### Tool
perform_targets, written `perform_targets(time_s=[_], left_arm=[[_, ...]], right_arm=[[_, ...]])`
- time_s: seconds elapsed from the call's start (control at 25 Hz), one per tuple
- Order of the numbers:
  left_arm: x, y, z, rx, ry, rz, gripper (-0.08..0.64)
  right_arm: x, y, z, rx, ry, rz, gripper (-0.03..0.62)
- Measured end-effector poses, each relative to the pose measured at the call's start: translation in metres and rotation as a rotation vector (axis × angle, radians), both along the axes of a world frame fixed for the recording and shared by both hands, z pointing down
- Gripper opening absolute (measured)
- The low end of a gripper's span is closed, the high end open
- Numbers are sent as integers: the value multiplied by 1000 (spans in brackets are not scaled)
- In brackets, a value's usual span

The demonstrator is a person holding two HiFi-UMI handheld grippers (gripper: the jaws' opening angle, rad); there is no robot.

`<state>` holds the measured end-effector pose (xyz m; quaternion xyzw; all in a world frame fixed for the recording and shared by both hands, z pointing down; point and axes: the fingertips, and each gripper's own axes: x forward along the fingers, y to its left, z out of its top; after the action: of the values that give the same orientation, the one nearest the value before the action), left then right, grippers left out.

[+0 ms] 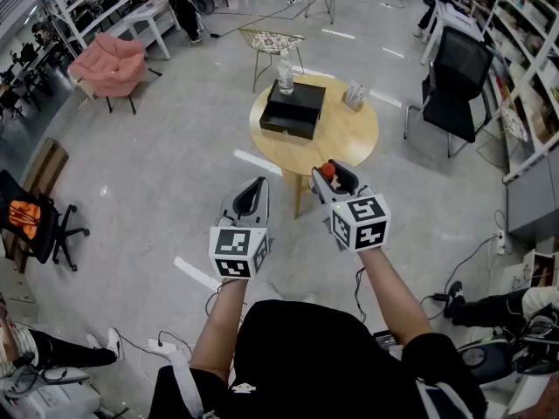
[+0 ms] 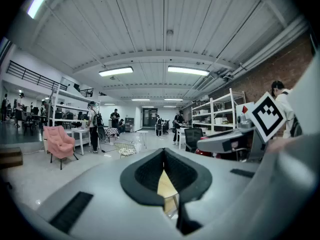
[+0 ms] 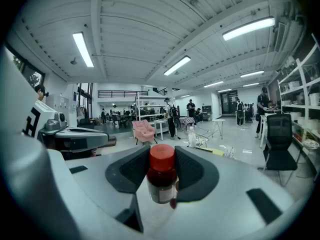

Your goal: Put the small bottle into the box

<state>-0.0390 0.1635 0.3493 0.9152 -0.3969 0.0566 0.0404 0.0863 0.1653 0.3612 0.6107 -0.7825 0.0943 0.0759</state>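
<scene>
A small dark bottle with a red cap (image 3: pixel 161 176) stands upright between the black pads of my right gripper (image 3: pixel 161 170), which is shut on it. The head view shows that red cap (image 1: pixel 328 171) in the right gripper (image 1: pixel 333 180), held in the air short of the round wooden table (image 1: pixel 345 136). A flat black box (image 1: pixel 294 109) lies on the table's left half. My left gripper (image 1: pixel 251 195) is beside the right one, with its jaws together and nothing in them. Through its jaws (image 2: pixel 165 173) only a sliver of the table shows.
A tall clear bottle (image 1: pixel 285 72) stands behind the box and a small card stand (image 1: pixel 354 94) sits at the table's right. A wire chair (image 1: pixel 271 42), a black office chair (image 1: pixel 456 77) and a pink armchair (image 1: pixel 112 66) ring the table. Cables lie on the floor near my feet.
</scene>
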Motion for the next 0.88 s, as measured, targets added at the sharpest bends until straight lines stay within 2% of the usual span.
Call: perform_targets(time_s=[0.52, 0.88], left_arm=[[4, 16, 2, -11, 2, -5, 12], [9, -3, 13, -28, 2, -5, 12]], right_arm=[[-2, 18, 2, -14, -5, -22, 147], [-1, -5, 10, -35, -29, -28, 147]])
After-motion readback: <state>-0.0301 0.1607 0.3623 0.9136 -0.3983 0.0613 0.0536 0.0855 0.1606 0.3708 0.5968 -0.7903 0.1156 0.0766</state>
